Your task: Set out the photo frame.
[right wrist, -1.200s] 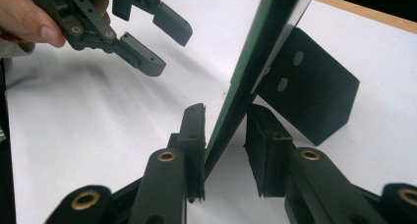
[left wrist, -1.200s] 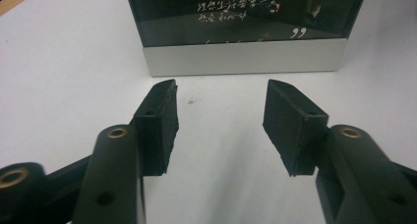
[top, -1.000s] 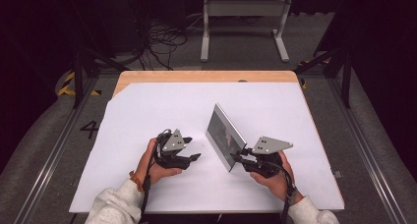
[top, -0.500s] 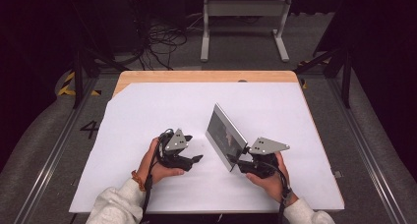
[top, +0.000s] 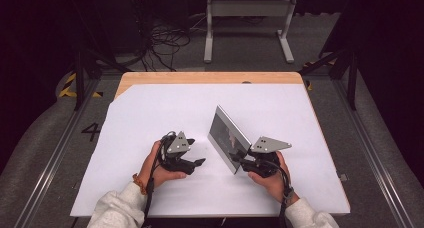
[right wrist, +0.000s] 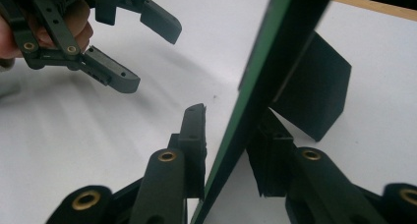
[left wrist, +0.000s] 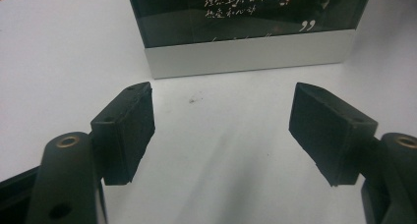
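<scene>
- Dark floor with a tangle of cables (top: 160, 43) and a grey metal stand (top: 247, 23) lies beyond the tabletop (top: 210, 78), whose wooden far edge shows past a white sheet (top: 150, 113) covering nearly all of it.
- We take the picture frame (top: 227, 138) as our landmark: it stands upright near the middle of the sheet, turned at a slant, dark glass above a pale silver border.
- In our left tool's view the frame's (left wrist: 246, 32) lower edge rests on the sheet, with light lettering on the dark face.
- Our right tool (top: 244, 162) sits at the frame's near corner; its jaws have just been closing, with the frame between them.
- In our right tool's view (right wrist: 231, 150) the frame's (right wrist: 275, 52) green edge runs up between the two jaws; one pad lies against it, so we read this as a pinch on the frame.
- Behind the frame a dark prop leg (right wrist: 314, 91) reaches down to the sheet.
- Our left tool (top: 195, 163) rests just left of the frame, apart from it, pointing at its face.
- Its jaws (left wrist: 221, 130) stand spread with bare sheet between them.
</scene>
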`<state>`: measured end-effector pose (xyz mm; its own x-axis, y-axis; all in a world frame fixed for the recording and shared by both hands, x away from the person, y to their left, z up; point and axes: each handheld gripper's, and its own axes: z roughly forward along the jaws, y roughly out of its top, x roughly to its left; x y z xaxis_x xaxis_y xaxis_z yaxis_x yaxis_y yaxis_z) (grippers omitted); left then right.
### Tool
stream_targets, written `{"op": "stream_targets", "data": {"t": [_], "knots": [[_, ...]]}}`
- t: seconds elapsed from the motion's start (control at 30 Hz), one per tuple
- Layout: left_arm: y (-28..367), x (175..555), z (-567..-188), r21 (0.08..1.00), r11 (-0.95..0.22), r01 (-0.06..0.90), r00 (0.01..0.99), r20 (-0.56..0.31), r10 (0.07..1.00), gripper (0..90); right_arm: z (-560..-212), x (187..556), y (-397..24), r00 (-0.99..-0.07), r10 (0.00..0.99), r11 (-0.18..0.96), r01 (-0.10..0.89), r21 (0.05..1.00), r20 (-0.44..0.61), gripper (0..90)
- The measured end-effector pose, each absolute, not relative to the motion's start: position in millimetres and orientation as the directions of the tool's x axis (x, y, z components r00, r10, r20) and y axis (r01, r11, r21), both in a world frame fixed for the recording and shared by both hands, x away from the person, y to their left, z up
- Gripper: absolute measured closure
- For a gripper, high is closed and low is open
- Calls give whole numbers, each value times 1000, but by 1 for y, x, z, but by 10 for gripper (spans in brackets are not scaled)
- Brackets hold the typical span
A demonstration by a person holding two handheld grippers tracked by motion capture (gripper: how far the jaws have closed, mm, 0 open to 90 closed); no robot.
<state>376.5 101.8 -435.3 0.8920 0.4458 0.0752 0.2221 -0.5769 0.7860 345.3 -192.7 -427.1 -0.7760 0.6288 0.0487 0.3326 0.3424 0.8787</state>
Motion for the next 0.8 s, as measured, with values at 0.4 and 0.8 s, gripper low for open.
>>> {"op": "stream_targets", "data": {"t": [0.4,0.8], "knots": [[96,389,-441,777,-583,239,892,62,448,264,-426,361,-201,-815,572,355,348,868,93,754],[91,405,-443,780,-566,265,886,34,462,262,-424,368,-205,-829,553,380,337,862,81,818]]}}
